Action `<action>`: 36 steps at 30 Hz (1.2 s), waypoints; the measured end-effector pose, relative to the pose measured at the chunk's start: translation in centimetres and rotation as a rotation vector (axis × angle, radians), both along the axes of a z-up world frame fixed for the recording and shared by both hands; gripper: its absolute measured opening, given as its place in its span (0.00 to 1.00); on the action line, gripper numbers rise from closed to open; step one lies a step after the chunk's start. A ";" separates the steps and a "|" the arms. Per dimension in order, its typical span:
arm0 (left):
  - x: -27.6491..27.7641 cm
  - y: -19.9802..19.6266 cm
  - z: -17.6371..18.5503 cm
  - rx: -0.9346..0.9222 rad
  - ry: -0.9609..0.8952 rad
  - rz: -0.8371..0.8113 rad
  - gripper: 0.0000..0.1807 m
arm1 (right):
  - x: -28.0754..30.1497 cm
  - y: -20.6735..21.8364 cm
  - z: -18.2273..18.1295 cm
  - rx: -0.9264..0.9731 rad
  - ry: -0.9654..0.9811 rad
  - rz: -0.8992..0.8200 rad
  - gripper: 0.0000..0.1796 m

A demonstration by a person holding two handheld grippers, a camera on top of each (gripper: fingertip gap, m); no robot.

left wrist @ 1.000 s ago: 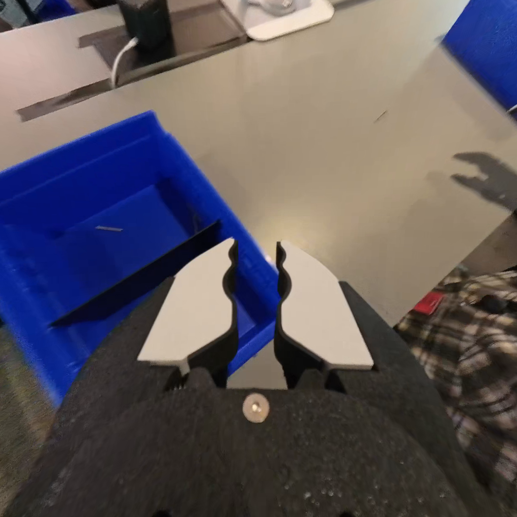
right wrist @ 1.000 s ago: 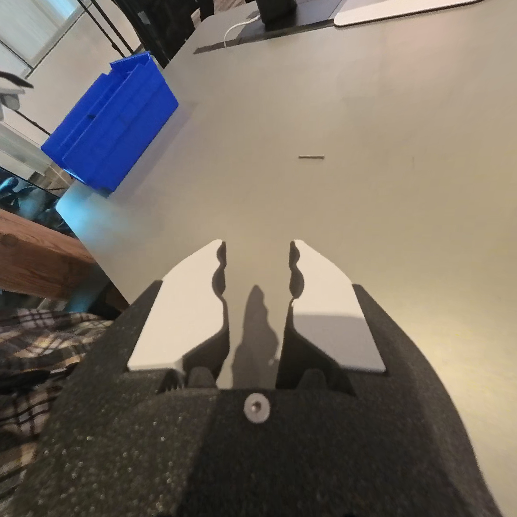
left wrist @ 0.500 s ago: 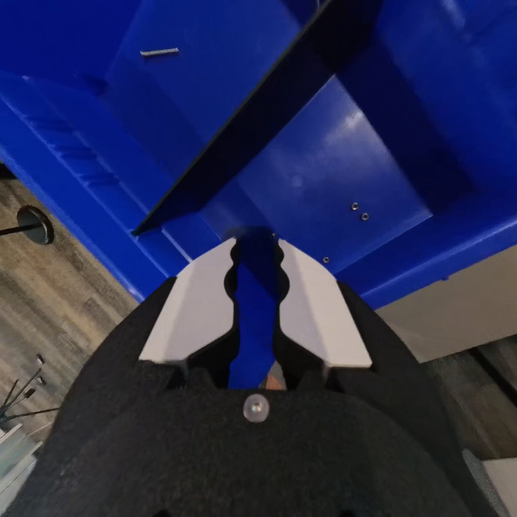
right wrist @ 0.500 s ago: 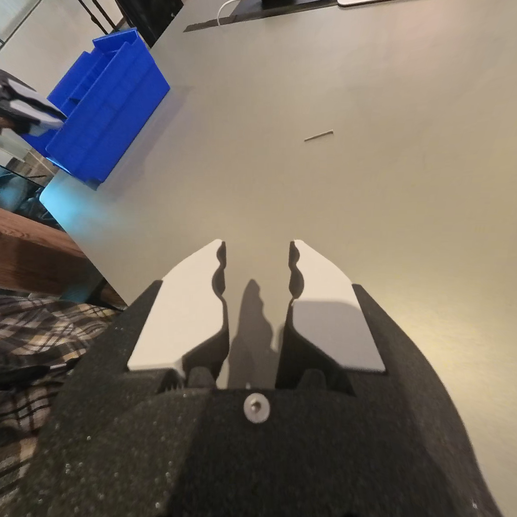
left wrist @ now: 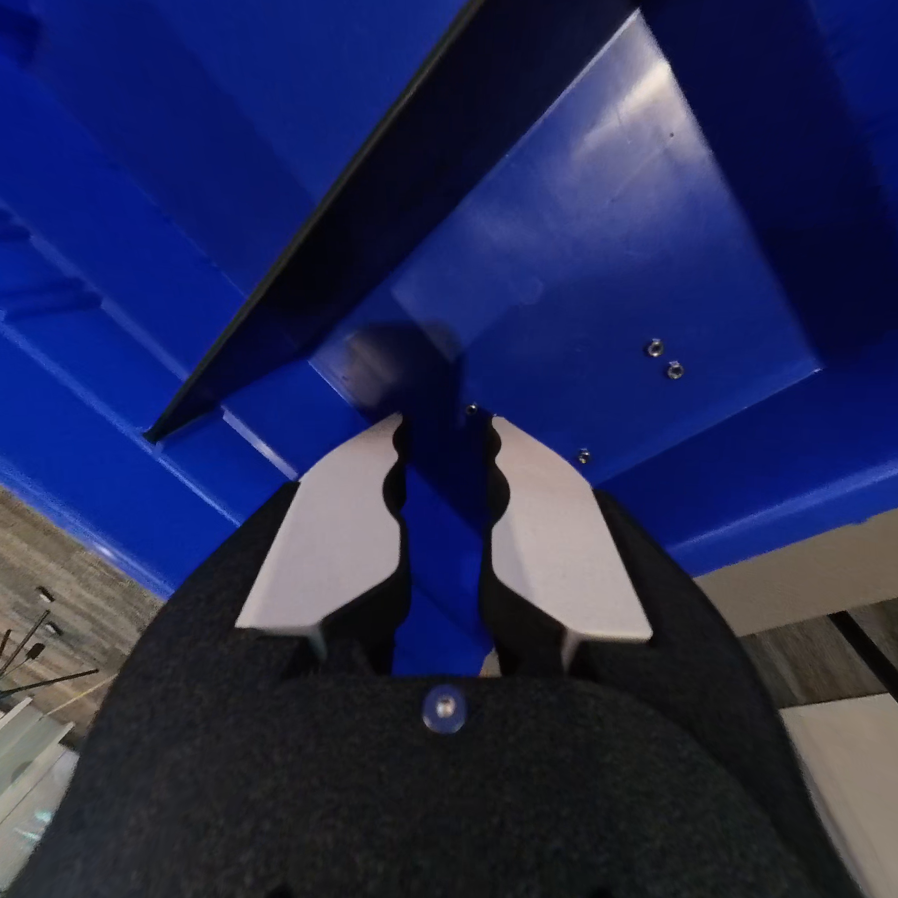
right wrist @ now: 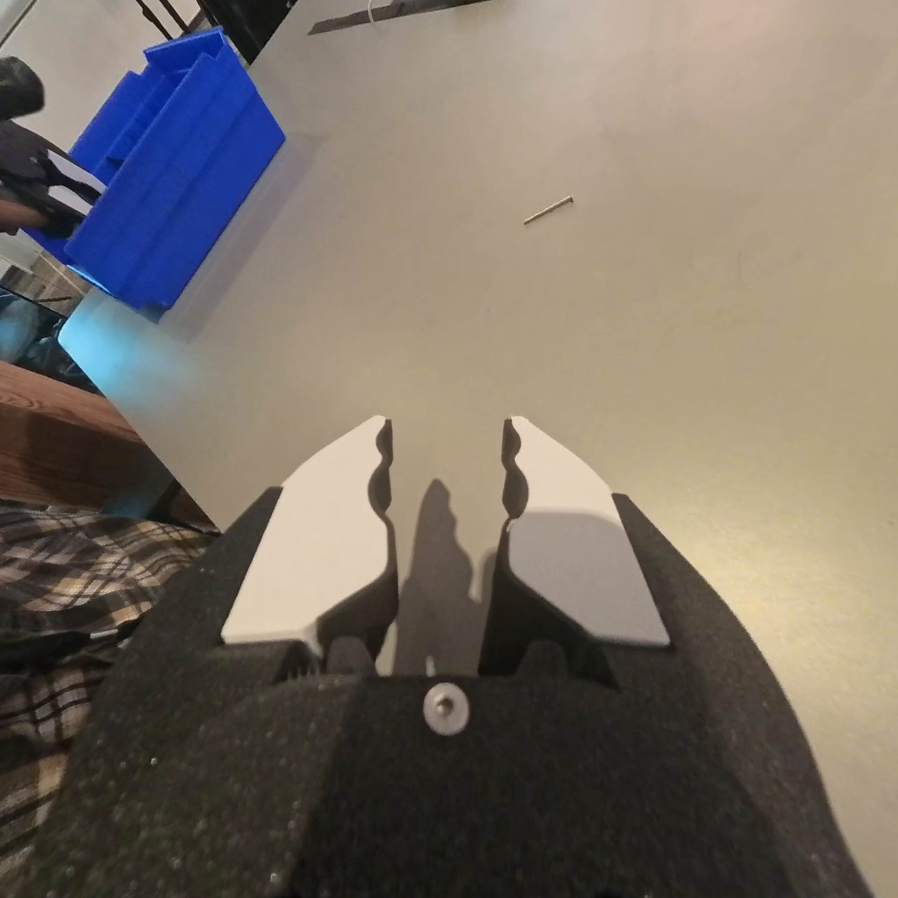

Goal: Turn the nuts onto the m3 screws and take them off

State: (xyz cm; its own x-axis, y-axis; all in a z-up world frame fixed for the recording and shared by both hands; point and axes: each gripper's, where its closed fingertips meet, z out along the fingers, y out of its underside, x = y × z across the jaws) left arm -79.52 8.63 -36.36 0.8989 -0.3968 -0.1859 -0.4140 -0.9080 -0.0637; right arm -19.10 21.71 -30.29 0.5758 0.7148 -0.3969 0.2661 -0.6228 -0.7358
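Note:
In the left wrist view my left gripper (left wrist: 446, 419) is open and empty, reaching down into a blue bin (left wrist: 146, 437). Several small silver nuts lie on the bin floor: one (left wrist: 470, 409) just past my fingertips, one (left wrist: 583, 455) beside my right finger, and a pair (left wrist: 654, 348) farther right. In the right wrist view my right gripper (right wrist: 447, 423) is open and empty, low over the beige table (right wrist: 680, 388). A thin silver screw (right wrist: 549, 209) lies on the table ahead of it. The blue bin (right wrist: 170, 194) stands at the far left with the left gripper (right wrist: 58, 184) at it.
A black divider (left wrist: 340, 218) splits the bin into two compartments. The table's left edge (right wrist: 160, 437) runs close to my right gripper, with plaid cloth (right wrist: 73, 583) and a wooden surface (right wrist: 48, 437) below it. A dark slot (right wrist: 369, 19) sits at the table's far edge.
My left gripper swung from over the table down into the bin and closer to the nuts. My right gripper crept forward toward the screw. Both stay open.

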 end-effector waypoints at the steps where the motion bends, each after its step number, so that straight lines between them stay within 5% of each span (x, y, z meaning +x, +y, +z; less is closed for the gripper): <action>1: 0.0 0.0 -0.1 -0.007 0.003 0.002 0.16 | 0.0 0.0 0.0 0.000 0.000 0.000 0.24; 25: 0.2 -1.0 -2.2 -0.184 -0.010 0.086 0.06 | 0.6 -0.1 0.0 0.006 0.009 -0.008 0.24; 36: 0.6 -0.3 -1.3 -0.106 -0.059 0.090 0.00 | 1.4 -0.2 0.3 0.013 0.030 -0.021 0.24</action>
